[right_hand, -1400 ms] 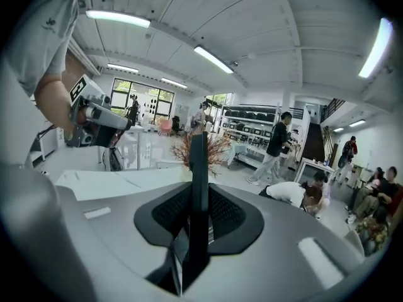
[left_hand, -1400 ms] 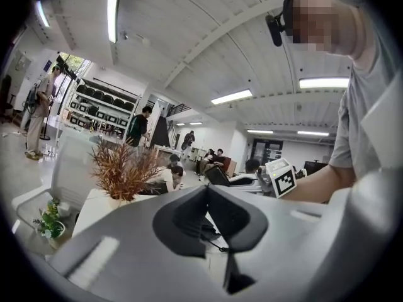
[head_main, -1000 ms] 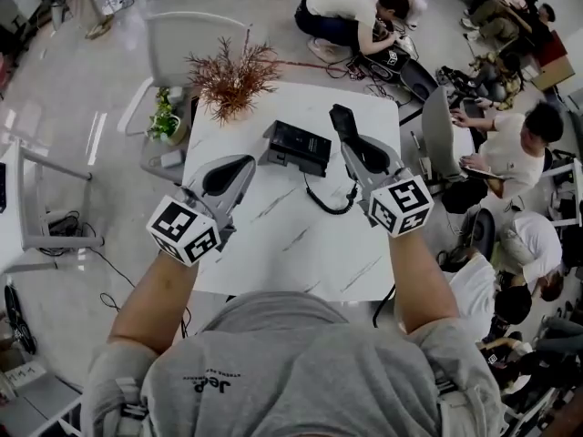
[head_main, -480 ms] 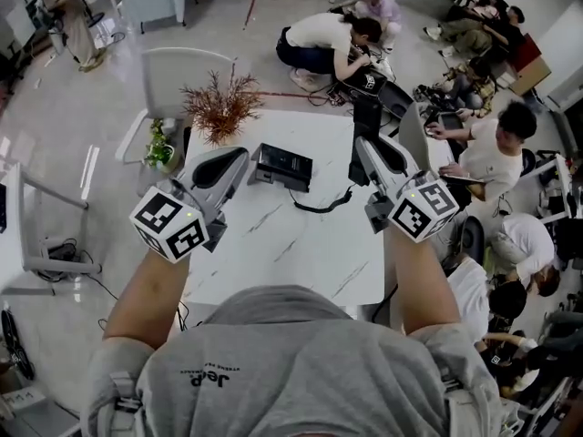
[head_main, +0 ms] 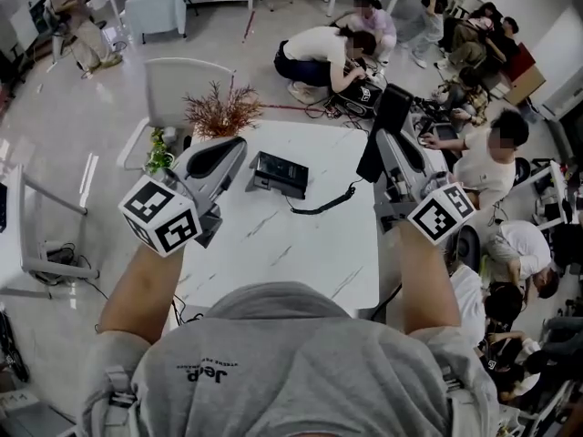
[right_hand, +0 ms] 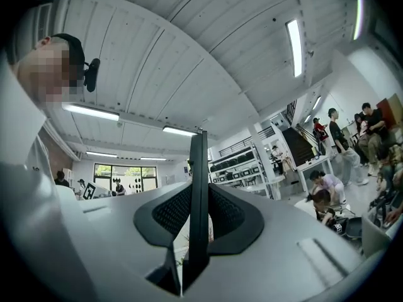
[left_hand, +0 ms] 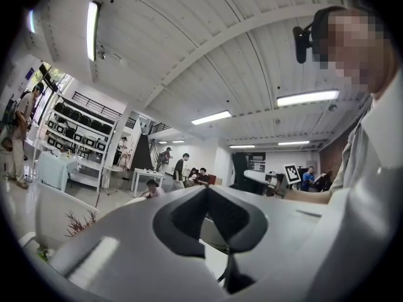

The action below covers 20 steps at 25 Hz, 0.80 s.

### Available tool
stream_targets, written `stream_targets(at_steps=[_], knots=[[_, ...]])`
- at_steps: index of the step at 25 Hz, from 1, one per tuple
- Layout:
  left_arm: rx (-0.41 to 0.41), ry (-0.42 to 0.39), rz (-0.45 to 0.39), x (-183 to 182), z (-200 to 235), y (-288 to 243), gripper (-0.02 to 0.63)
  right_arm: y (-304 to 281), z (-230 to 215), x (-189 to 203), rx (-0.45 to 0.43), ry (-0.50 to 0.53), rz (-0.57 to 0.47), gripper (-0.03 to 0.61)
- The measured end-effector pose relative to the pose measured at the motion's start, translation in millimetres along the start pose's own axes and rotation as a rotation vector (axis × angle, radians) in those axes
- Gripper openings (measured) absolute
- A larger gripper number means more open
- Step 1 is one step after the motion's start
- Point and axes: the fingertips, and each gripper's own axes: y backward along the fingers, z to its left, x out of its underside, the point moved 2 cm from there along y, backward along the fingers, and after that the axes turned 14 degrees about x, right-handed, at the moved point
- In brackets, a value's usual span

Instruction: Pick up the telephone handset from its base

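Compared with a second ago, the handset [head_main: 393,121] is carried higher and further right of its base [head_main: 281,173], which is left on the counter [head_main: 310,253]. The cord [head_main: 321,208] is drawn straighter, so the lift is judged done. The right tongs [head_main: 390,149] are clamped on the handset; the left tongs [head_main: 235,146] are closed on nothing. Base and cord are shown only by the head view, the edge-on grip only by the right gripper view.

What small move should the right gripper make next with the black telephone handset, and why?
Probably hold it at this height and lift no higher. The right gripper is shut on the black plastic telephone handset, which is already clear of the flat black telephone base on the white table. The black cord joins them, so more pull may drag the base.
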Motion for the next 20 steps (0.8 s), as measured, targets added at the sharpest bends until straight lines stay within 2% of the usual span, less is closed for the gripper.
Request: stream_targets(at_steps=[9, 20], knots=[[-0.012, -0.026, -0.016, -26, -5, 11, 0.06, 1, 14, -10, -0.03, -0.004, -0.02, 0.077], [-0.01, -0.013, -0.009, -25, -7, 11, 0.06, -2, 15, -5, -0.043, -0.002, 0.007, 0.077]])
